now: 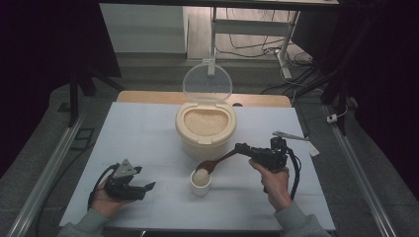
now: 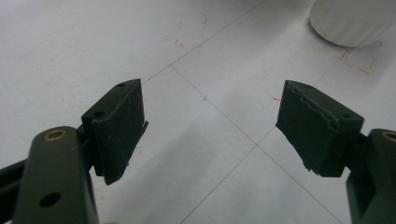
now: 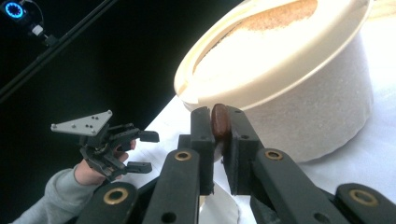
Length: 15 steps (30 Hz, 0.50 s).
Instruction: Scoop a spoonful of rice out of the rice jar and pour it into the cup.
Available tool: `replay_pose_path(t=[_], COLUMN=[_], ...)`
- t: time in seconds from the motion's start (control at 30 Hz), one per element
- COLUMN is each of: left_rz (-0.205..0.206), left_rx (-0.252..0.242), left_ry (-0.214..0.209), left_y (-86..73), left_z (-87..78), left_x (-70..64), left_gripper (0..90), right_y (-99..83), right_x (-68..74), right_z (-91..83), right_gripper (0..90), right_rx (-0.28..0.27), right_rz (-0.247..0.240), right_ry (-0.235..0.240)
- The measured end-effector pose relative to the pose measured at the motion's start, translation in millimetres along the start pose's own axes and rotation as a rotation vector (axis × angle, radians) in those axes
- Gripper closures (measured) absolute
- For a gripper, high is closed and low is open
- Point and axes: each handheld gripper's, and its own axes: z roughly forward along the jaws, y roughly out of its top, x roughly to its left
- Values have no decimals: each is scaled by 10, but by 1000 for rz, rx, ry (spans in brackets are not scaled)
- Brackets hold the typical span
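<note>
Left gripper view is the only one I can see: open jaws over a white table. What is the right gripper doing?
Observer: The right gripper is shut on the handle of a brown wooden spoon.
Operator: Where is the bowl of the spoon?
Observer: Over a small white round cup, where a white mound of rice shows.
Operator: And where does the rice come from?
Observer: A cream round plastic rice container stands behind the cup, its clear lid upright and open.
</note>
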Motion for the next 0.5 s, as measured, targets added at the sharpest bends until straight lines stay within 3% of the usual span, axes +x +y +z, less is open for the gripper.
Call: replay_pose_path(t=[0.1,0.37,0.5], left_rz=[0,-2,-1], left_rx=[0,1,-1], left_ry=[0,3,1], left_y=[0,0,0], left_z=[0,4,-2], left_x=[0,2,0], left_gripper=[232,232,232], right_y=[-3,-24,-7], right_x=[37,184,189], right_z=[-11,-66,-88], right_gripper=[830,830,830], right_rx=[-1,-29,-33], right_rz=[-35,-189,-192], right_ry=[-4,7,9])
